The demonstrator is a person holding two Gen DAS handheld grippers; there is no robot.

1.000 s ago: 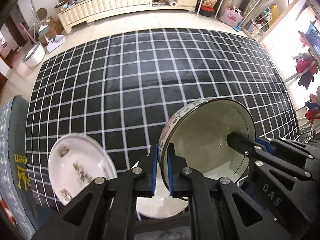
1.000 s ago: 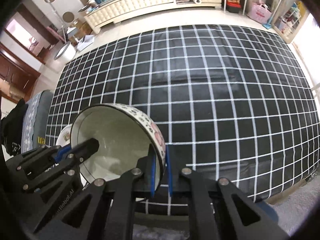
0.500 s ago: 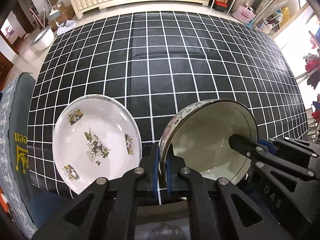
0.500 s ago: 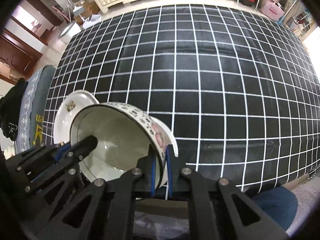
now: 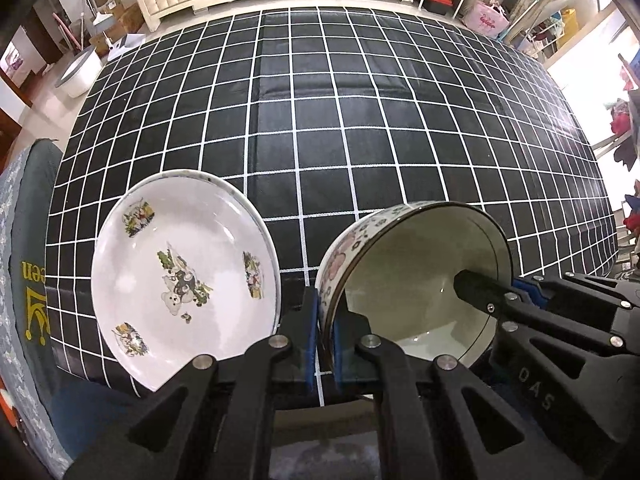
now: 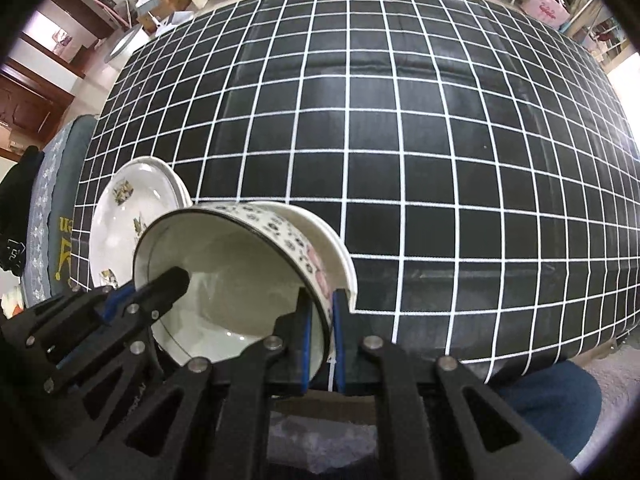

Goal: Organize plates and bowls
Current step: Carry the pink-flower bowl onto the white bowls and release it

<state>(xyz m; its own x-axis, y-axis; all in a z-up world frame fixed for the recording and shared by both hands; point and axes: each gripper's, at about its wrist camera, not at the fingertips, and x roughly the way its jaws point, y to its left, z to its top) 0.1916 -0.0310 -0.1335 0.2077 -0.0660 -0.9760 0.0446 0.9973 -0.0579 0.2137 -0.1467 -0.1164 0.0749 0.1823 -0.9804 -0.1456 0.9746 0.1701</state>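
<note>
So the bowl (image 5: pixel 416 280) (floral outside, cream inside) sits low and right of centre in the left wrist view, tipped on its side and up off the checked surface (image 5: pixel 320 120). Both tools are pinched narrow on its rim: left tool (image 5: pixel 326 344) on the near-left edge, right tool (image 6: pixel 322 344) on the opposite edge. The plate (image 5: pixel 180 280) with cartoon prints lies flat at lower left, just beside the bowl. Looks like mid-carry to me. Next move probably calls for levelling the bowl, then setting it down gently before either tool lets go.
</note>
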